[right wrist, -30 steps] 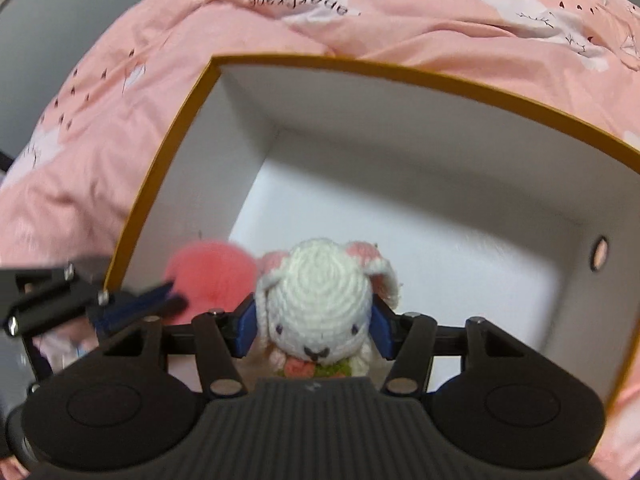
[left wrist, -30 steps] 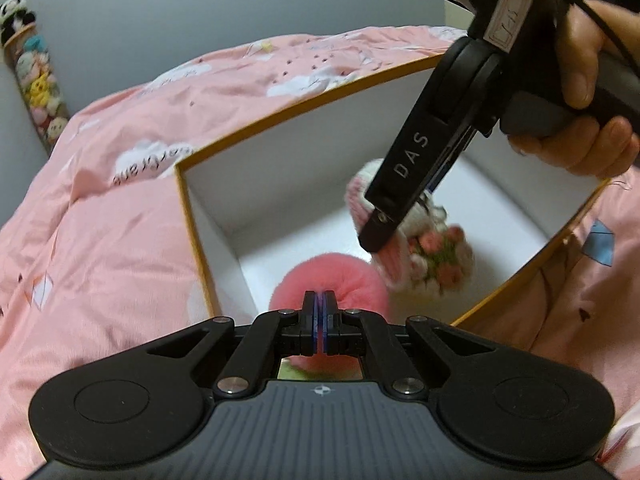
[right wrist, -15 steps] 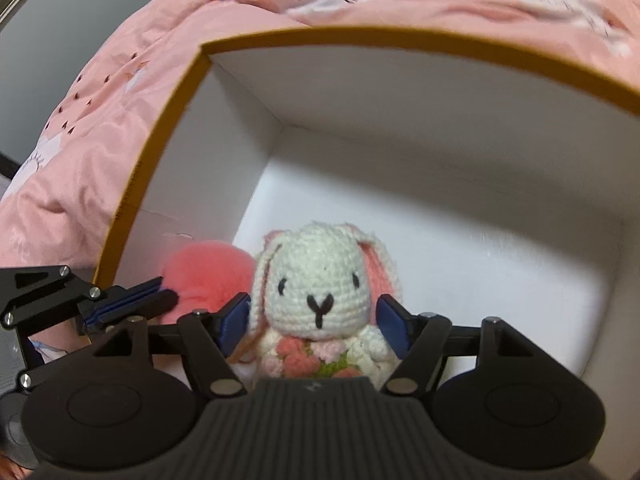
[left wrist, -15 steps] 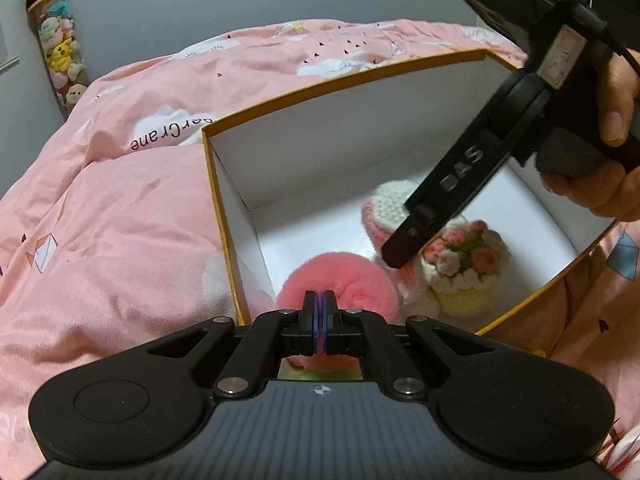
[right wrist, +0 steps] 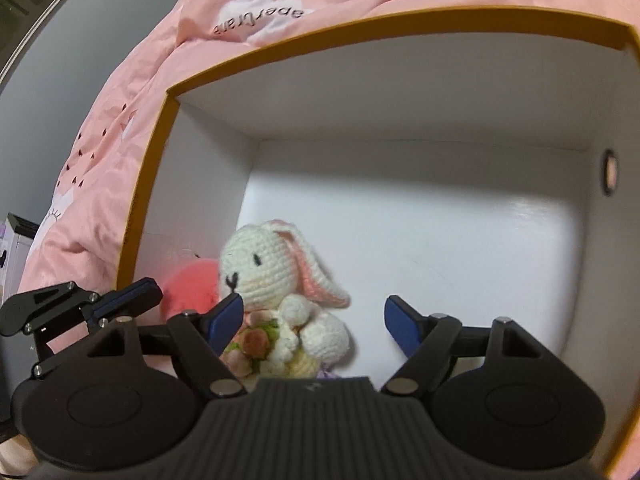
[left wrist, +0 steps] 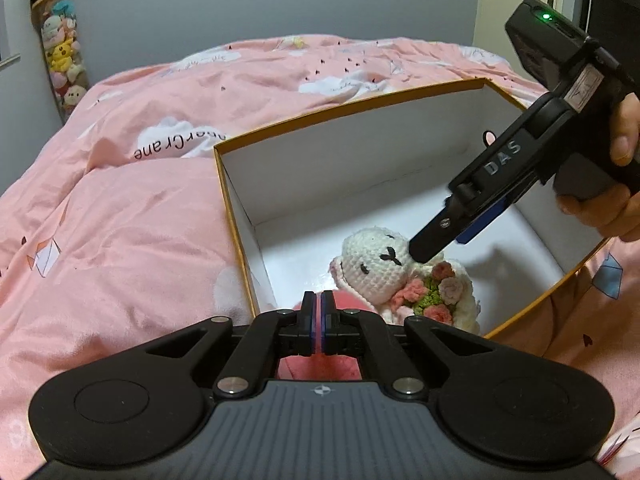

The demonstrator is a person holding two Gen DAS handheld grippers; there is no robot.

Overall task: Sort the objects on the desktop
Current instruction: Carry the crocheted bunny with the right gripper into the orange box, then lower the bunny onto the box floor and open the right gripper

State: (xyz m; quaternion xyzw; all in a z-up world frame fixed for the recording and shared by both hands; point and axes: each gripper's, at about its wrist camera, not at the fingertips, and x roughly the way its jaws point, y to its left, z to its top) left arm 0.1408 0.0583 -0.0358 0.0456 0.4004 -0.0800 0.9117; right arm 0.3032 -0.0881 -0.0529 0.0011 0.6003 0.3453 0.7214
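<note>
1. Right claw: its jaws have just been opening and now stand wide. The pads do not press on anything, though the left pad lies close against the rabbit's chest.
2. Rabbit: sits upright on the floor of the box, between the right claw's jaws but toward the left pad. Its long axis runs head to feet, roughly vertical. It appears released.
3. Left claw: jaws closed pad to pad, holding nothing, poised at the near left corner of the box above the pink pompom.
4. Pompom: touches the rabbit's side (mostly hidden behind the left claw).
5. Judgement: the right claw is the nearer. Its likely withdrawal should go straight up, or the left pad may snag the rabbit.
6. The box rests on a pink duvet.
</note>
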